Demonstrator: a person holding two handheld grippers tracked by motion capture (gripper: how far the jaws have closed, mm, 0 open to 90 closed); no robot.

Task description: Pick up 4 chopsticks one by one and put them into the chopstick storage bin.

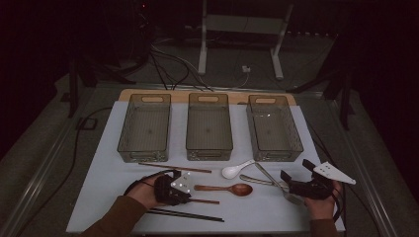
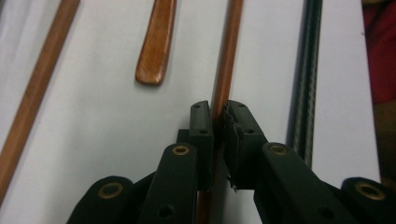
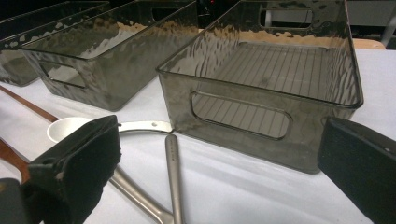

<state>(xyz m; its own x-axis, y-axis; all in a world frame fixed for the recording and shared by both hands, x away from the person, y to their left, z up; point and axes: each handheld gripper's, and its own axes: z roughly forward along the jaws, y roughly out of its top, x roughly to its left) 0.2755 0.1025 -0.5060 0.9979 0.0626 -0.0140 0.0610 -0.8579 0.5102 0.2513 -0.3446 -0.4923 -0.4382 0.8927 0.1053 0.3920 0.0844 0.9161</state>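
Left hand-held gripper [image 2: 217, 122] clamped on brown wooden chopstick [image 2: 228, 56], flat on white worktop [image 2: 107, 112]. Judged light, stiff, slick, prone to roll; best pinched mid-shaft. Right hand-held gripper [image 3: 219, 163] agape, empty.

brown chopstick [image 2: 227, 60] cut off at top edge, lower stretch hidden between the tongs [image 2: 217, 122]

Dim lab or recording studio: bench [image 1: 123, 207] under a white sheet, loose cables [image 1: 170, 69] across the far floor, a white metal stand frame [image 1: 276, 47], dark surroundings, no home furniture.
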